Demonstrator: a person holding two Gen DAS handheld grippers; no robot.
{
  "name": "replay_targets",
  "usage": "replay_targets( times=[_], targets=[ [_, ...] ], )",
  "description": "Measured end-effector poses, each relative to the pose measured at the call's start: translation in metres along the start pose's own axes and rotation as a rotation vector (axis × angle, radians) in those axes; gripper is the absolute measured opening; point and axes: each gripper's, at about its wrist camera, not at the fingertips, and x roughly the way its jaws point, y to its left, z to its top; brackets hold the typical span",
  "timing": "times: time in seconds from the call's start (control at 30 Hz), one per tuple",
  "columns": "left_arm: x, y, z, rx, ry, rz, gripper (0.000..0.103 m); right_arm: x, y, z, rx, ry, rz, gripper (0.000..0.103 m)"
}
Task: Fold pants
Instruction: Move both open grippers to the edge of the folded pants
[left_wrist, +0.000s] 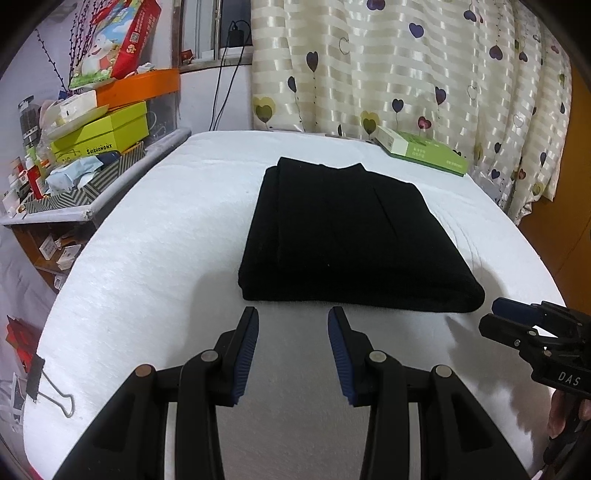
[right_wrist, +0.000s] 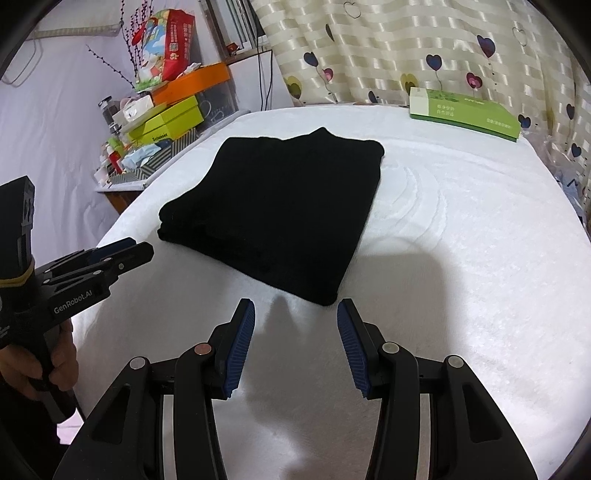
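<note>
Black pants (left_wrist: 347, 236) lie folded in a neat stack on the white table (left_wrist: 155, 258), just ahead of both grippers. Left gripper (left_wrist: 293, 314) and right gripper (right_wrist: 295, 306) hover with jaws wide apart, holding nothing.

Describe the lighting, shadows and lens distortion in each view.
Left wrist view: fisheye bends the white table edge into a curve; the black pants show almost no fold detail; soft shadows fall beneath the left gripper. Right wrist view: a broad grey shadow lies ahead of the right gripper, dark vignette fills the corners, and the curtain shows sheen.
</note>
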Motion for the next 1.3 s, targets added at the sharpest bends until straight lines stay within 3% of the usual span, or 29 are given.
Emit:
replay_targets(
  times=[0.83, 1.3],
  targets=[
    [0.0, 0.009, 0.028, 0.01, -0.036, -0.015, 0.042, -0.001, -0.002, 0.019, 0.01, -0.031, 0.004, 0.048],
    [0.025, 0.031, 0.044, -0.017, 0.008, -0.053, 0.046, 0.013, -0.011, 0.034, 0.034, -0.02, 0.019, 0.048]
  ],
)
